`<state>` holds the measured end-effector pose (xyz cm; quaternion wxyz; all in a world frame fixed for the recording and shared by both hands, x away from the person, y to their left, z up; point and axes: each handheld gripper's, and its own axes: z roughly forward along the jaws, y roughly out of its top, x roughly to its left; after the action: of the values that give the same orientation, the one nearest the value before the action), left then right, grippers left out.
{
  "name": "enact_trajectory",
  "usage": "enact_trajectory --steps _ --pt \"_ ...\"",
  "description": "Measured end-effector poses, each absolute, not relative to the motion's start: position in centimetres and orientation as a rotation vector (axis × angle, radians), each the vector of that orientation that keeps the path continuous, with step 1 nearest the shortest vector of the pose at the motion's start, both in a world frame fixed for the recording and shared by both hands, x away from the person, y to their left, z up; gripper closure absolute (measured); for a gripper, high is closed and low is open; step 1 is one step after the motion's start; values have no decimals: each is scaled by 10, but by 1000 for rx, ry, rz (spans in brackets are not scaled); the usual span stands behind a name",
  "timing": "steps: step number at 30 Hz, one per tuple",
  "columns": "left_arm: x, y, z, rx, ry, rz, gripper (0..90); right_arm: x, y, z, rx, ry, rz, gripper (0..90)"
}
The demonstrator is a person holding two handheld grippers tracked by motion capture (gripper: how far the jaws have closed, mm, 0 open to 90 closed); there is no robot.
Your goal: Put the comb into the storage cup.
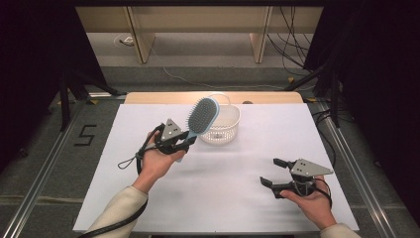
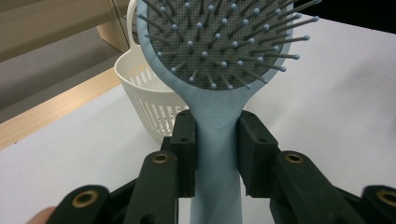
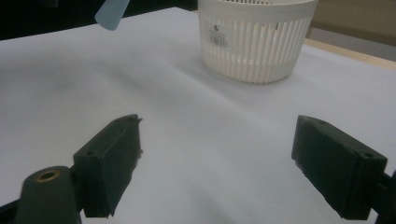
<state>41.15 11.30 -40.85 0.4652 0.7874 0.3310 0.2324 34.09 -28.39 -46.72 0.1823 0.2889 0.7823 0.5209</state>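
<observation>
Two grippers are in use above the white table [image 1: 148, 198], and we hold one in each hand. Our left gripper [image 2: 215, 144] is clamped on the light blue hairbrush [image 2: 219, 56]: both black pads [image 2: 184, 149] press the neck of the handle from either side, just below the oval head. The brush is held clear of the table, head tilted up and away from us, with the grey bristle pad facing the left gripper view. In the high view the brush head [image 1: 203, 116] overlaps the near left rim of the white slotted basket [image 1: 225, 129], which stands on the table towards its far edge.

Our right gripper [image 1: 271, 172] sits at the near right of the table, well apart from the brush and the basket. Its jaws stand wide apart with nothing between them. In the right gripper view the basket [image 3: 257, 42] stands ahead of the jaws, and the tip of the brush handle [image 3: 112, 14] shows at the upper left.
</observation>
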Motion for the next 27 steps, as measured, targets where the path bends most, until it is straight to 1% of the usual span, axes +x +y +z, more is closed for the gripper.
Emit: enact_trajectory --steps 27 --pt "419 110 -404 1912 818 562 698 341 -284 -467 815 2207 1467 166"
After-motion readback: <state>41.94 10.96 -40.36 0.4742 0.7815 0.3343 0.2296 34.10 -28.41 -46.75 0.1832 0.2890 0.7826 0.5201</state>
